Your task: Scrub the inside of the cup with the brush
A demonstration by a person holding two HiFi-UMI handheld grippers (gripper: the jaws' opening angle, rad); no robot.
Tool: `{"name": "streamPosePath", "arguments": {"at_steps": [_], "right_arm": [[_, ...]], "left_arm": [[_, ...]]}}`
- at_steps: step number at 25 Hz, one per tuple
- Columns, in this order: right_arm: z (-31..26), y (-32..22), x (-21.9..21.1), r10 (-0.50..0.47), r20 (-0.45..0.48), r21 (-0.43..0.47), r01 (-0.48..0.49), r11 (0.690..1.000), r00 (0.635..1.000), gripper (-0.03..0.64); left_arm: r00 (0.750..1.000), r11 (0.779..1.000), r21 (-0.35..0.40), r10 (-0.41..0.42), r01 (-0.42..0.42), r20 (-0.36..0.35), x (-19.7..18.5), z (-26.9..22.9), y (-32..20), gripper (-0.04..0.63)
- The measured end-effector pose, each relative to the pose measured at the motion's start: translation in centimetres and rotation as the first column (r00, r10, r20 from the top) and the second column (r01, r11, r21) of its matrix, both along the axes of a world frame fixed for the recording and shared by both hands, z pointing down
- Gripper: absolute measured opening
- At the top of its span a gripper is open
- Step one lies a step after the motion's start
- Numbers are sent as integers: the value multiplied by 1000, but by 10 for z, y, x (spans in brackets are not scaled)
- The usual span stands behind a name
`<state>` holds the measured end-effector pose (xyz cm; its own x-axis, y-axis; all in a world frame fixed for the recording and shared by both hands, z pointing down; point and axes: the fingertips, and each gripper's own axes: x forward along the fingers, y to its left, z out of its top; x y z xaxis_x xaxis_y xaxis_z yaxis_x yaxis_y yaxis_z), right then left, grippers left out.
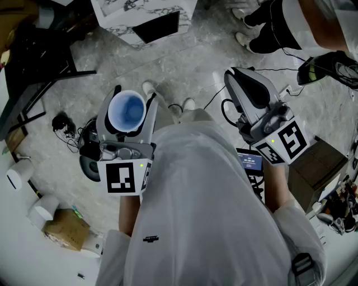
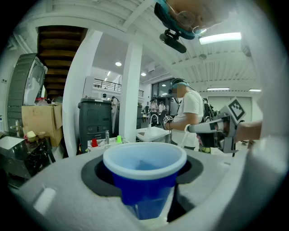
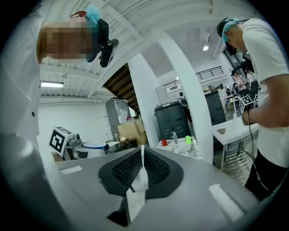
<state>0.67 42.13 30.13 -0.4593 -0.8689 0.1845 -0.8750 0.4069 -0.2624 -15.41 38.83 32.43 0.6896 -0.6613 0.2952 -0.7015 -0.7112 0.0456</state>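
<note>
A blue cup with a white rim stands upright, mouth up, with my left gripper shut on it. In the left gripper view the cup fills the middle, its inside bare, and the left gripper clamps its lower wall. My right gripper is held apart to the right, at about the same height. In the right gripper view the right gripper is shut on a thin white brush handle, seen edge-on between the black pads. No bristles show. The brush is outside the cup.
I stand over a grey floor with cables and cardboard boxes. A white marble-topped table is ahead. Another person with grippers stands nearby, beside a black bin and white pillars.
</note>
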Motion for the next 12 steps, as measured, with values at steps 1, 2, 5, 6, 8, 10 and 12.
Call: {"name": "streamPosePath", "arguments": {"at_steps": [1,2,5,6,8,10,12], "right_arm": [[1,3,-1,-11,-8,3,11,1000,1000,26],[2,5,-3,-21,-16,5,21,1000,1000,26],[5,14,-10,-44,-35,2,44,999,998,26],[4,16,-13,-51,-36,4,51,999,998,26],[0,18,-17,-58,-36,16,59,998,998,26],[-5,20,-18,-59,-36,29,60,998,998,26],[-10,21,-17,-60,-31,46,61,997,998,26]], "left_arm": [[1000,1000,-2,-3,3,4,4,1,5,304],[1000,1000,-6,-5,5,7,8,2,10,305],[1000,999,-36,-13,13,5,13,5,25,307],[1000,999,-44,-14,14,8,12,5,28,307],[1000,999,-41,-13,14,19,10,3,30,307],[1000,1000,-19,4,-4,25,10,0,32,307],[999,999,7,37,-37,35,16,0,32,307]]}}
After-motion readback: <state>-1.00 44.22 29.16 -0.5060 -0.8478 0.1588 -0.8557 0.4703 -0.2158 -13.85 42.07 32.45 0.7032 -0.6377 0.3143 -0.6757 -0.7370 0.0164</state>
